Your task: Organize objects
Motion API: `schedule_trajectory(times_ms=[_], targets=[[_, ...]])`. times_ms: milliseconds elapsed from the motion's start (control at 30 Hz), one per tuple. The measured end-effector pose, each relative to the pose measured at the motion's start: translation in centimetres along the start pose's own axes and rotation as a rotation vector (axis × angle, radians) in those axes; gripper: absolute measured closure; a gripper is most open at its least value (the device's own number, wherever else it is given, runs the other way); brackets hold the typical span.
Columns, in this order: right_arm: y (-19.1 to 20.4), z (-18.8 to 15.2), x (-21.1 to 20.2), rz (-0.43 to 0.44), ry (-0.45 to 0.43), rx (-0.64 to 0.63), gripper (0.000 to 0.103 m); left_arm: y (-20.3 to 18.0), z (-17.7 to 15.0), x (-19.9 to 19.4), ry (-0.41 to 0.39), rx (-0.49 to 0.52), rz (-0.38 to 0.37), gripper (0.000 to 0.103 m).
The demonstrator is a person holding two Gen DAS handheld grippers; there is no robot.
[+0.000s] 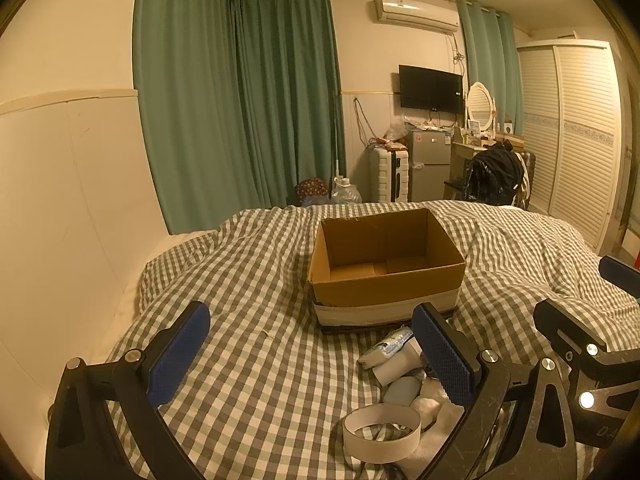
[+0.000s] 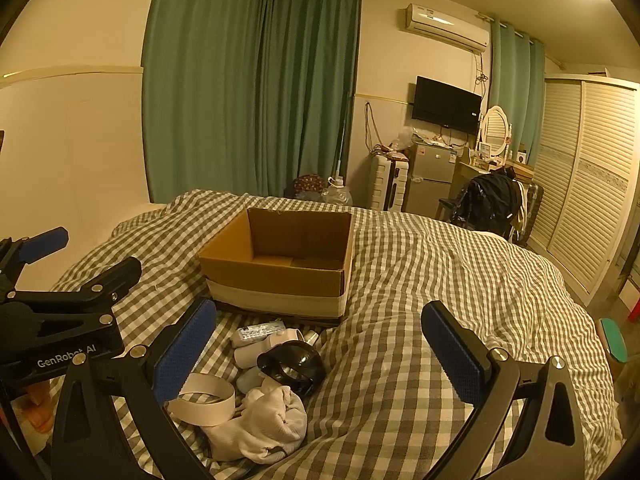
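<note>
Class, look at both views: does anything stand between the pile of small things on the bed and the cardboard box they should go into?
Nothing visible does. The cardboard box sits open-topped on the checked bedcover just beyond the pile, with only bare cover between them. What shows of its inside looks empty. Both tools, left and right, are open and hold nothing.

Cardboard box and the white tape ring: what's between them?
Right wrist view: a white tube and a black band-like item lie between cardboard box and tape ring.
</note>
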State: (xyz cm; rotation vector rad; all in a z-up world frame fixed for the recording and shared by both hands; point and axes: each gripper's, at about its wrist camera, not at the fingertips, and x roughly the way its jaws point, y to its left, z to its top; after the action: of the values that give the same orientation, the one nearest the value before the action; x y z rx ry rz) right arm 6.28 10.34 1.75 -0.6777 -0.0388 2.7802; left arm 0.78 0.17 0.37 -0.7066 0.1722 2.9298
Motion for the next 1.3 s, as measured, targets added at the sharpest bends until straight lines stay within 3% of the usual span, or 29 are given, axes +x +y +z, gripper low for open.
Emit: schedule_trajectory(times_ms=[300,567,800,967,1300], targets=[[0.5,0.2,-0.3,0.015,-0.001,-0.017,0.000,0.0,0.0,-0.1,0.006,0.010,-0.009,0.000],[1.0,-0.5,0.5,0.033,0.048,-0.044,0.002,-0.3,-1.9,2.1,0.112,0.042,-0.016,0.000],[1.2,-2.7,2.6,0.062,0.159,-0.068,0.007,-1.1,-4.9,3.8,0.190,0.093,-0.050,0.000],[0.8,-4.7,4.8,0.135,0.277,-0.041,0.012,-1.6,-7.1,4.9,0.249,0.133,-0.087,0.000],[1.1,-6.6,7.4,0.153,0.379,-0.038,0.029,-3.6,-10.1,7.3,0.372,0.191,-0.186,0.000]])
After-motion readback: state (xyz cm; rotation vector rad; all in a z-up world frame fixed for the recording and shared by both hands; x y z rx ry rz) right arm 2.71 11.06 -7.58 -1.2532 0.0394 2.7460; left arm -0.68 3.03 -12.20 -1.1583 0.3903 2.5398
